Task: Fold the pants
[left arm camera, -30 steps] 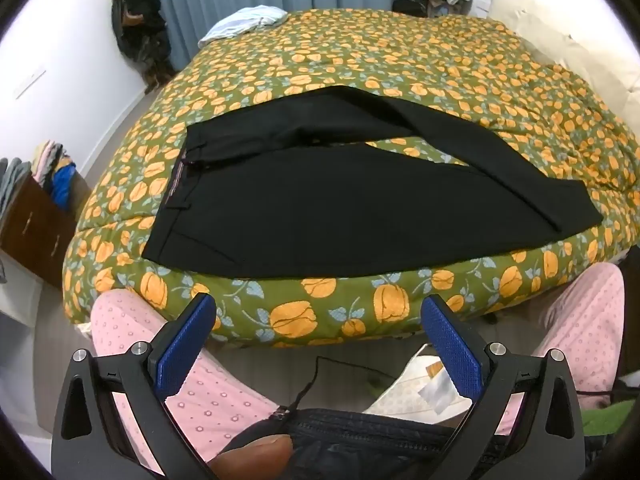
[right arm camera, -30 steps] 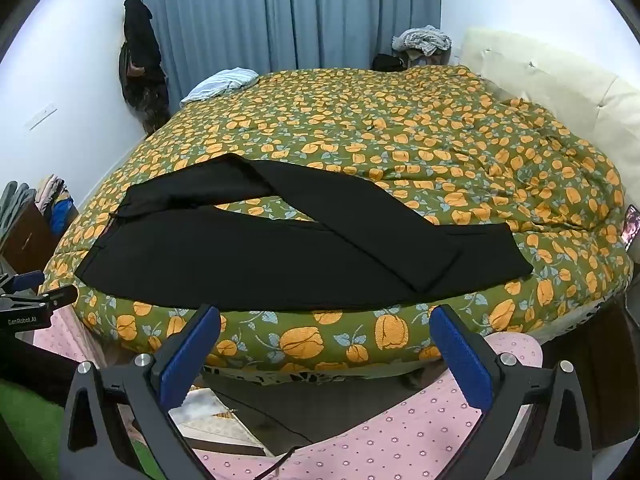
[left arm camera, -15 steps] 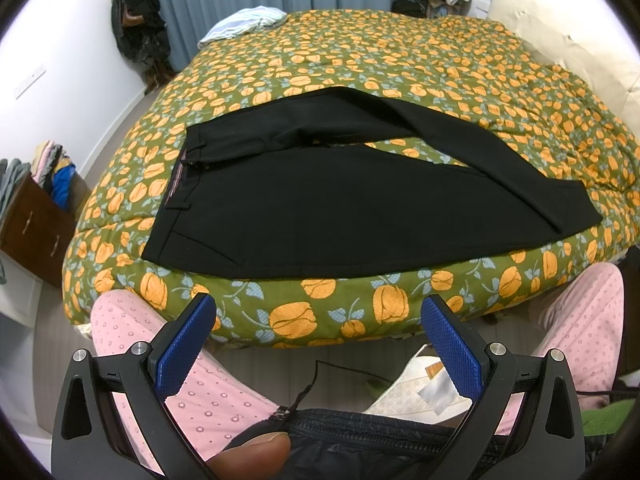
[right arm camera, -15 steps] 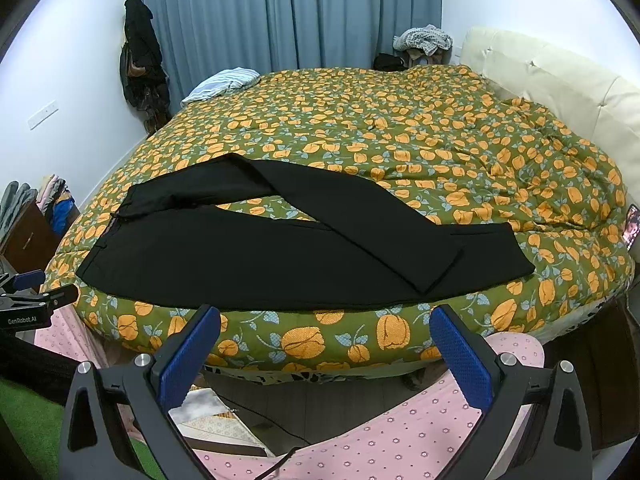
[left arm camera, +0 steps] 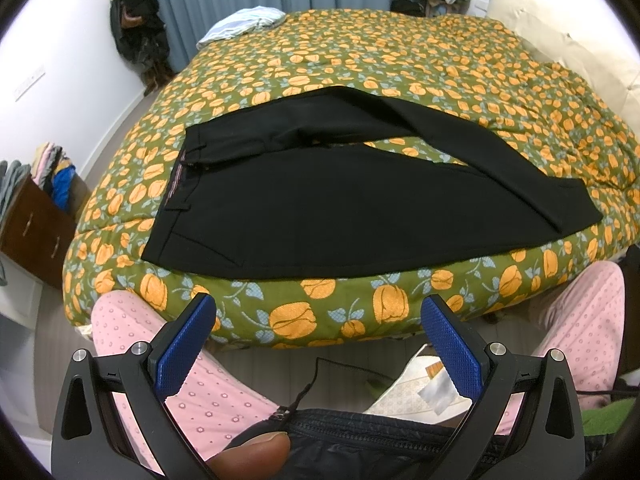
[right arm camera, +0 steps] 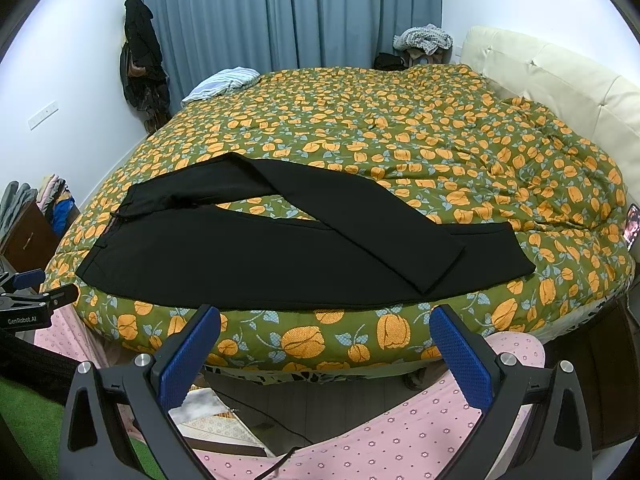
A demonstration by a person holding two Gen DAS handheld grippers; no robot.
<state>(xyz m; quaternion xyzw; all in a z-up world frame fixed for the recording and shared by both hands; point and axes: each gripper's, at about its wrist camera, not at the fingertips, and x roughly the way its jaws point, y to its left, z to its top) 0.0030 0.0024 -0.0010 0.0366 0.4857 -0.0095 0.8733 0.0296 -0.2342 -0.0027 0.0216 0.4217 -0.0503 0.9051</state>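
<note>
Pants [left arm camera: 360,200] mid-frame on bed [left arm camera: 400,52], legs only roughly overlapped, folding barely begun; left gripper [left arm camera: 318,344] and right gripper [right arm camera: 324,354] wide open, empty.

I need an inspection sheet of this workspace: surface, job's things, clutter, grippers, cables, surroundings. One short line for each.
Surface: bed with floral quilt, mostly flat, wrinkled at its right side.
Job's things: black pants spread near the front edge, waistband left, far leg crossing diagonally over the near leg.
Clutter: light blue garment at the far left corner; grey bundle beyond the bed.
Grippers: left gripper and right gripper open, holding nothing, short of the bed.
Cables: thin black cable below.
Surroundings: blue curtains, cream headboard, dark coat hanging.
</note>
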